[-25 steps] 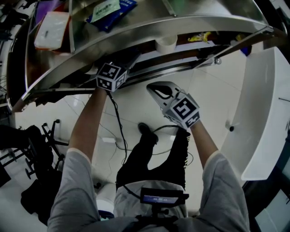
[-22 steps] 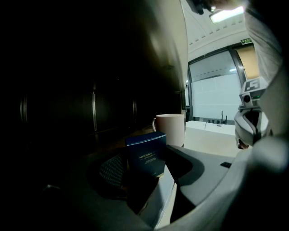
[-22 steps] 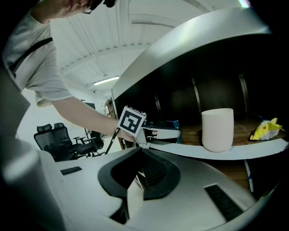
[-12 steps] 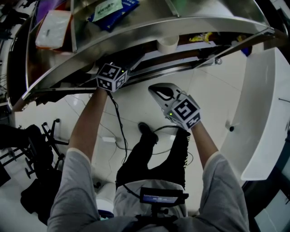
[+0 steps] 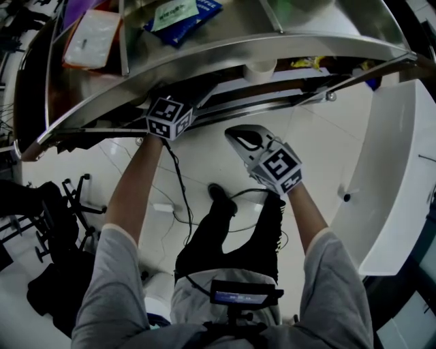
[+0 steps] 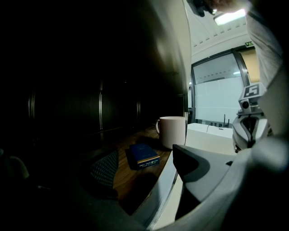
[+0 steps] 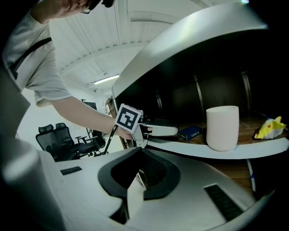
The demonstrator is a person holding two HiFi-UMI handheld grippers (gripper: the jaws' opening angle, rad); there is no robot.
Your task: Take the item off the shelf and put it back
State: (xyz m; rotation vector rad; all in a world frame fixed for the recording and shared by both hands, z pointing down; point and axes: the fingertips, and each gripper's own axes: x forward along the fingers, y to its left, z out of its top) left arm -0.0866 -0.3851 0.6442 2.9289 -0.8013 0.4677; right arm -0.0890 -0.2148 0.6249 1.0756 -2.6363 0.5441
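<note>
A small dark-blue box (image 6: 143, 155) lies flat on the wooden lower shelf (image 6: 128, 180), left of a white mug (image 6: 173, 131). My left gripper (image 6: 144, 182) reaches in under the metal shelf. Its jaws have just been opening and now stand wide, with the box a little ahead of them and untouched. The right gripper view shows the same box (image 7: 189, 132) just past the left gripper's fingers (image 7: 160, 131), and the mug (image 7: 222, 127) beside it. My right gripper (image 5: 235, 133) hangs in front of the shelf, shut and empty. In the head view only the left gripper's marker cube (image 5: 169, 117) shows.
The curved metal upper shelf (image 5: 225, 51) overhangs the lower one and carries a blue packet (image 5: 180, 13) and a pale packet (image 5: 92, 37). A yellow wrapper (image 7: 269, 127) lies right of the mug. A white counter (image 5: 402, 170) stands right, office chairs (image 5: 61, 204) left.
Both grippers stay where they were. Only the head view has shifted slightly, so more of the upper shelf's top shows.
</note>
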